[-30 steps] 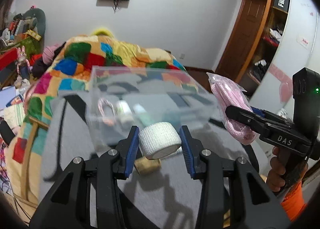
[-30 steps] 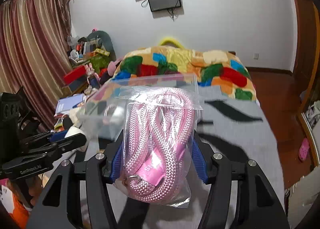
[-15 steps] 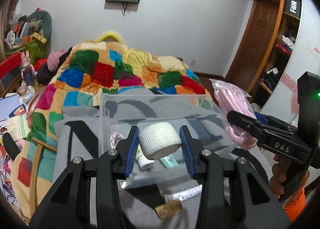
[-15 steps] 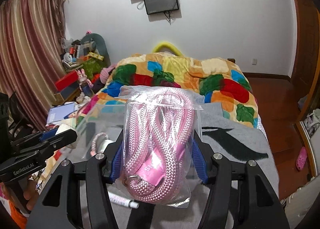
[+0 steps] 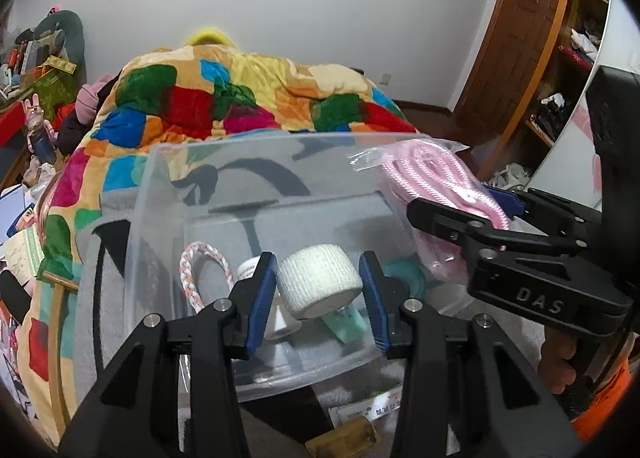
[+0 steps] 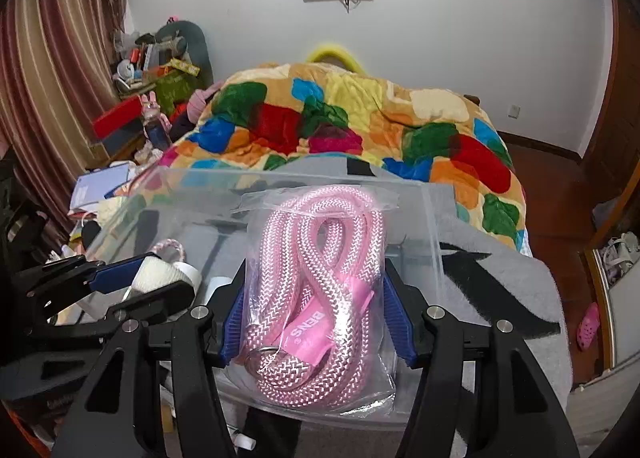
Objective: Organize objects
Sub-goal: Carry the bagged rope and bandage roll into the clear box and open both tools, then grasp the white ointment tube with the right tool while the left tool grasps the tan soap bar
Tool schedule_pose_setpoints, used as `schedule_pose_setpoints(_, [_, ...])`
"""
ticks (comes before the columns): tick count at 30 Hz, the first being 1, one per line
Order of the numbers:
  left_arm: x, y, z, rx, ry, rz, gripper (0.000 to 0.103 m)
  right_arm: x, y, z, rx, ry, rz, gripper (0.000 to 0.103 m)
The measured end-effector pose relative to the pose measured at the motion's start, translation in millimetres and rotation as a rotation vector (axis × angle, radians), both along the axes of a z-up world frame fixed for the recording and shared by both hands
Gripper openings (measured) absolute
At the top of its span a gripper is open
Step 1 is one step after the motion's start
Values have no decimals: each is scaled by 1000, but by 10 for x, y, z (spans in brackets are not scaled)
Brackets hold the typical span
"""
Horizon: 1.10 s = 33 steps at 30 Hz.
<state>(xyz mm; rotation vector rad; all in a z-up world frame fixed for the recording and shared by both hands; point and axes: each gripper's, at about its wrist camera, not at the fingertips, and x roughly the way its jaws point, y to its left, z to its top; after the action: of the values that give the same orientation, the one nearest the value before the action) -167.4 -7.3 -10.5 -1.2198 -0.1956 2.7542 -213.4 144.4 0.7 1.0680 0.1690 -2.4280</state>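
My left gripper [image 5: 318, 298] is shut on a white bandage roll [image 5: 318, 284] and holds it over the open clear plastic bin [image 5: 160, 194]. My right gripper [image 6: 314, 318] is shut on a bagged pink rope [image 6: 320, 286] and holds it over the bin's right side; the rope also shows in the left wrist view [image 5: 436, 182]. Inside the bin lie a pink-white braided loop [image 5: 192, 274], a white tube, a green tube [image 5: 346, 324] and a teal round thing [image 5: 406, 276]. The left gripper also shows in the right wrist view [image 6: 148, 282].
The bin stands on a grey blanket [image 6: 500, 270] on a bed with a patchwork quilt [image 5: 240, 98]. A paper packet [image 5: 372, 410] and a tan object [image 5: 344, 440] lie in front of the bin. Clutter lines the left side; a wardrobe [image 5: 552, 58] stands at right.
Both grippers have moved forward and down over the bin, each still holding its object. The bin now fills the lower views.
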Motion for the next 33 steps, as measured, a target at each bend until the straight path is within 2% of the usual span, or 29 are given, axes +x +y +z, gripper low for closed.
schedule_pose_setpoints(4, [45,-20,24,24,-1,-3,47,-59,-10,-137,27,-57,10,57])
schedule_pose_setpoints(9, [176,-5,137,12,29,-8,55,101,94,-7,-32,-36,25,57])
schedule_pose_setpoints(13, [310,-6,237,-1,55,-8,59,328,159,150,-40,12,44,57])
schedule_pose_setpoints(15, [396,-33,277,0,67,-1,64,452,208,206,-49,31,58,57])
schedule_pose_setpoints(19, [610,-115,307,5,85,9,66,657,283,220,-74,27,100,57])
schedule_pose_setpoints(26, [970,-227,191,-4,69,18,66,909,174,-117,-23,-33,200,57])
schedule_pose_setpoints(33, [1108,-171,-122,-26,-18,-22,66,954,-165,-412,58,-62,316,56])
